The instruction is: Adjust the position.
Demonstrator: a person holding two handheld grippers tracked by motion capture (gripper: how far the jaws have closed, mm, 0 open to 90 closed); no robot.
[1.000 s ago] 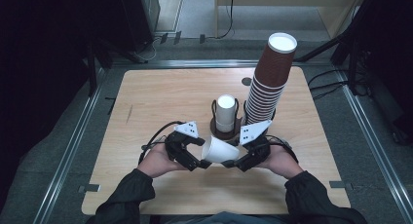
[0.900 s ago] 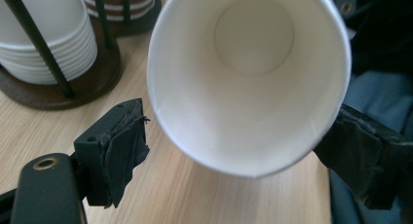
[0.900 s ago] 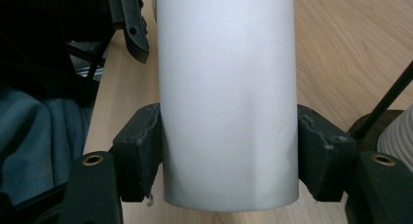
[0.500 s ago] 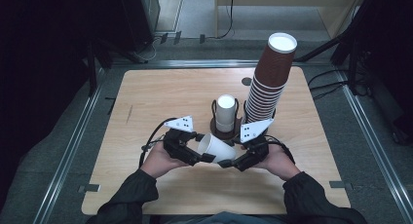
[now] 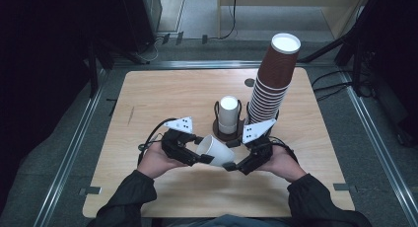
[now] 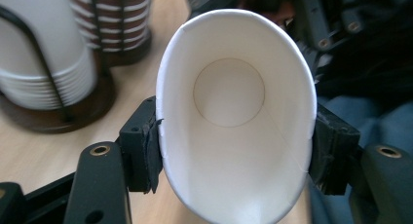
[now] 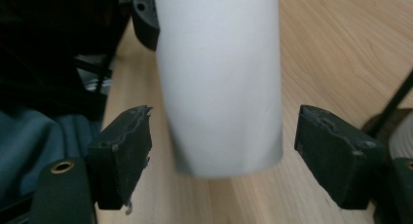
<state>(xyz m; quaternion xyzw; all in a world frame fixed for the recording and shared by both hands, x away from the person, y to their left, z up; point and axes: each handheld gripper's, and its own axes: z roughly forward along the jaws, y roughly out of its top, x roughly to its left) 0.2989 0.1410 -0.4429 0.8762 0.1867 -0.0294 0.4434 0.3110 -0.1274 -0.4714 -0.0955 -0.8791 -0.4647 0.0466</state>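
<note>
White paper cup (image 5: pixel 217 151) lies on its side in the air above the counter (image 5: pixel 148 103), long axis running gripper to gripper. Left gripper (image 6: pixel 234 156) jaws have just closed on the rim end, squashing it oval; cup is empty. Right gripper (image 7: pixel 221 160) jaws have just opened, pads clear of the cup's base end. White cup stack (image 5: pixel 228 113) and brown cup stack (image 5: pixel 273 79) stand in holders behind.

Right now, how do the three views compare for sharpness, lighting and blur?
High view: evenly lit light wooden table, dark surroundings, slightly soft. Left gripper view: white paper cup sharp between the left hand-held gripper's pads, the stacked white cups in a wire holder behind blurred. Right gripper view: the cup's wall close and soft-edged, wood grain clear.
</note>
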